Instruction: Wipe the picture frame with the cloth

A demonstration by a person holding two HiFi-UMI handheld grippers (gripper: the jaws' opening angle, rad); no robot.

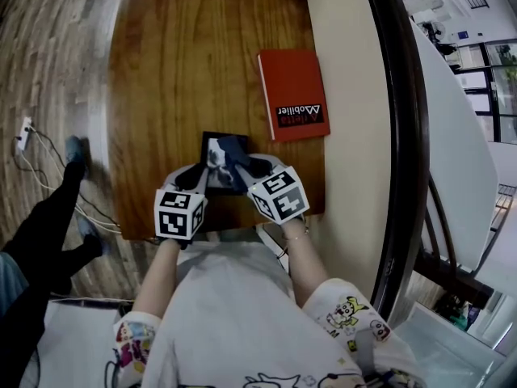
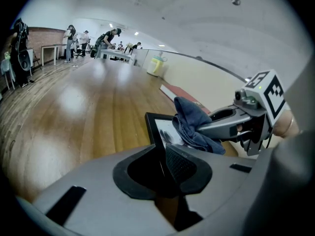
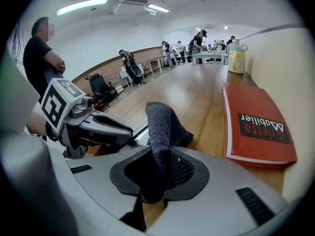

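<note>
Wiping step is judged to be in hand. The small black-rimmed picture frame (image 2: 158,127) is held near the front edge of the brown wooden worktop (image 1: 186,71). Its near edge is clamped in the left tongs (image 2: 165,157), the jaws nearly together on the thin rim. Whether it is lifted clear of the worktop cannot be told. The dark blue cloth (image 3: 162,124) is pinched in the right tongs (image 3: 163,168), jaws closed on the fabric, with the bunched free end laid on the glass. A red book (image 1: 293,94) lies well apart, further back. The next move is judged to call for a light sweep of the cloth across the glass, with the frame kept steady.
</note>
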